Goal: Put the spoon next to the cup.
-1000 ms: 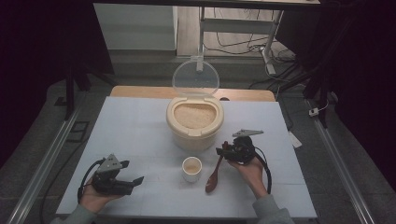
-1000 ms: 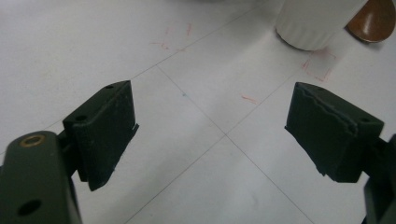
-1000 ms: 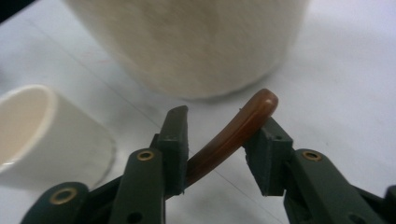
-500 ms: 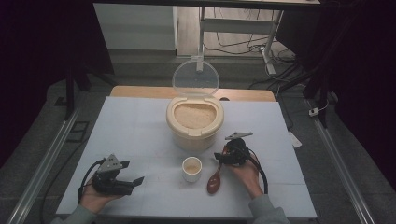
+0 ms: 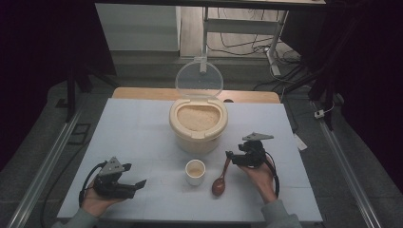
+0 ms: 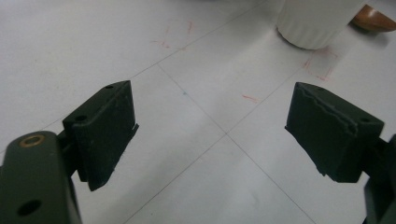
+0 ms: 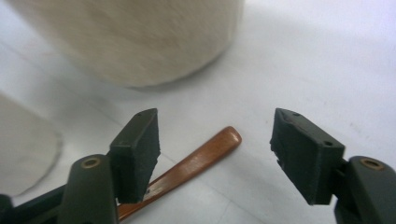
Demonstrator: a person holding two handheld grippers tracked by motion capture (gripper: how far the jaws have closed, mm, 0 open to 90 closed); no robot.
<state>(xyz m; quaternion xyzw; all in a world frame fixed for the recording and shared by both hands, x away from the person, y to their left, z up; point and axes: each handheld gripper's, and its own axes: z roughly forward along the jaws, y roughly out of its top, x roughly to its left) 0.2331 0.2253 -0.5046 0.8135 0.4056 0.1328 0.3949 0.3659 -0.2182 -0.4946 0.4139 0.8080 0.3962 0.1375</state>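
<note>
A brown wooden spoon lies flat on the white table, its bowl toward me, just right of a small white cup. My right gripper is at the handle's far end. Its jaws have just been opening and stand wide. In the right gripper view the spoon handle rests on the table below the right gripper, and neither pad presses on it. My left gripper rests low at the front left, open with nothing in it. The cup and the spoon bowl lie ahead of it.
A cream rice container full of grain stands mid-table with its clear lid tipped up behind it. Its wall looms close ahead in the right gripper view. A wooden board edge runs along the table's back.
The right gripper's jaws have opened and let go of the spoon, which went from hanging tilted to lying flat beside the cup. The left hand has stayed put.
</note>
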